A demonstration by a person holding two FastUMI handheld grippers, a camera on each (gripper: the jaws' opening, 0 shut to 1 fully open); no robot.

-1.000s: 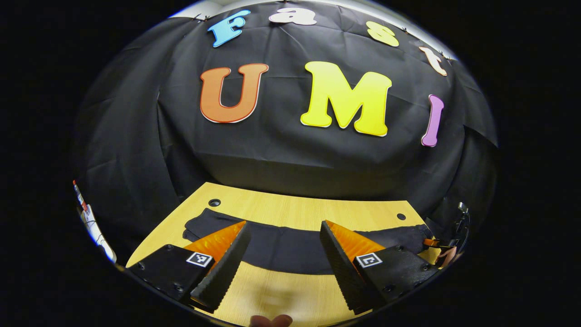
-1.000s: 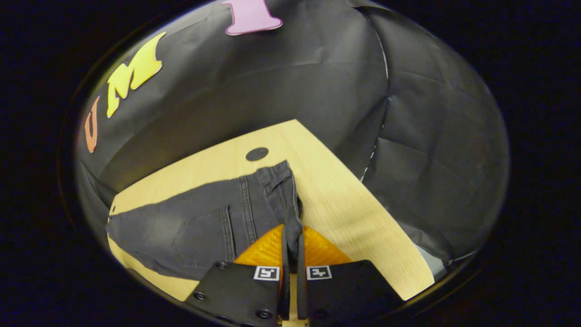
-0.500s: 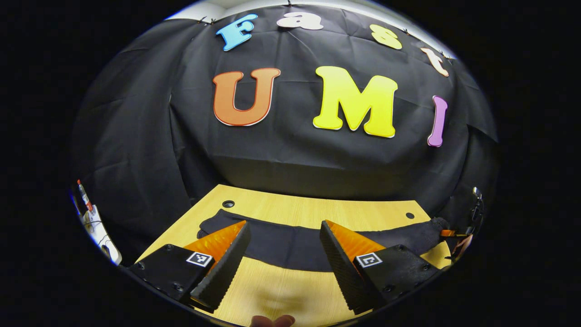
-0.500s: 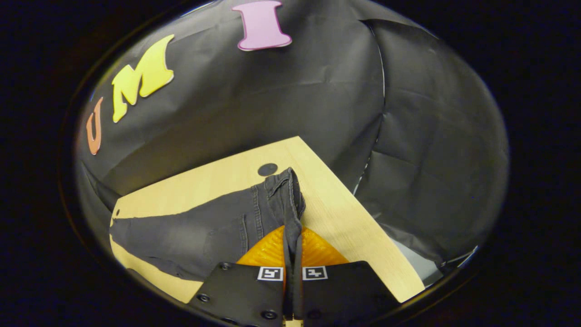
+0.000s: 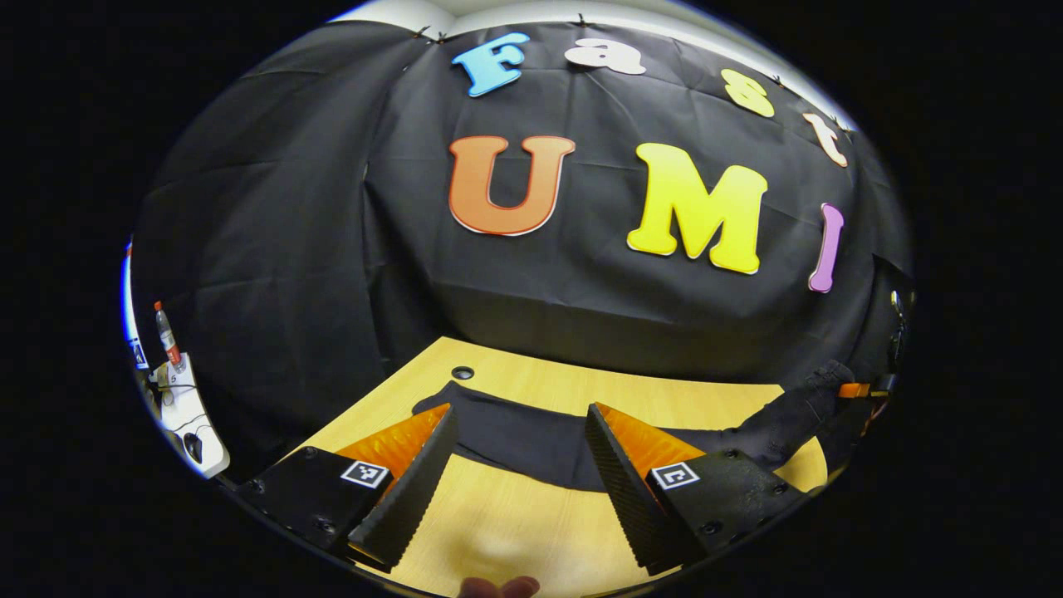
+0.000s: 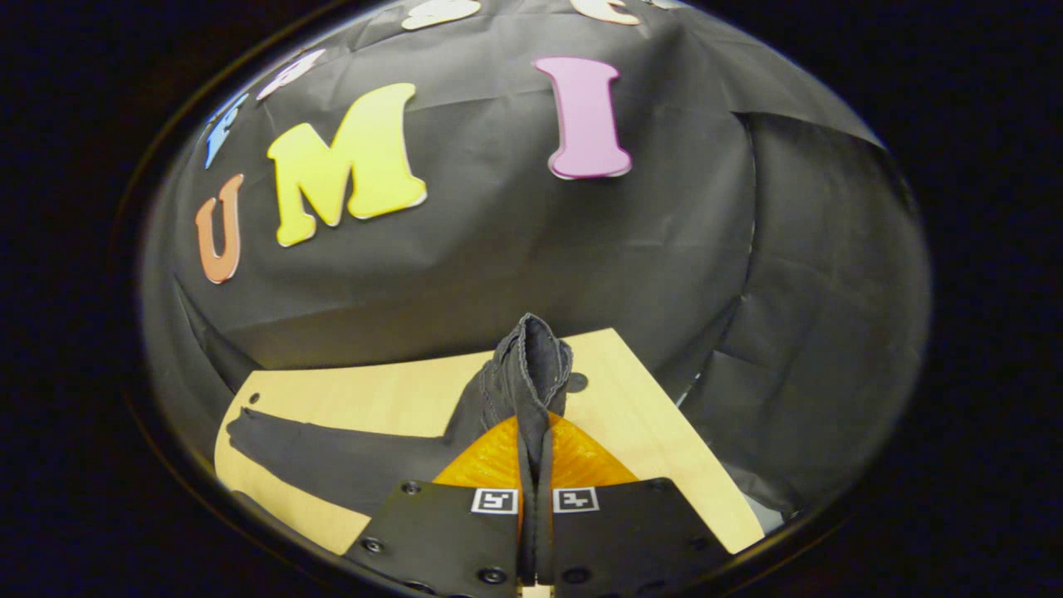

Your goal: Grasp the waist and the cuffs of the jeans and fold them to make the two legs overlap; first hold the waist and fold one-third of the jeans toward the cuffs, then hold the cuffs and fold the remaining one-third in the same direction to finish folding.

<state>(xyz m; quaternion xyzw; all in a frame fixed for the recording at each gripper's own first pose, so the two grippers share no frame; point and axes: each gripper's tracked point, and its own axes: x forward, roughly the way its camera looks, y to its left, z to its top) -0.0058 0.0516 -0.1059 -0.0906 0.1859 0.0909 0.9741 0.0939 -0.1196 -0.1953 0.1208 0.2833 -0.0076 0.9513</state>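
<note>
Right gripper view: right gripper (image 6: 536, 453) pinches jeans (image 6: 523, 374) waist; left gripper (image 5: 519, 465) spread.

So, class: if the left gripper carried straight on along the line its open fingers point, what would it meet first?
Most likely the jeans: the dark leg lies across the table right ahead of the left gripper, between its open fingers. Depth is hard to judge, so it might touch bare wood first.

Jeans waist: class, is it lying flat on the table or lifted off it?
Lifted: the right gripper is shut on the jeans waist, bunched upright above the table.
</note>
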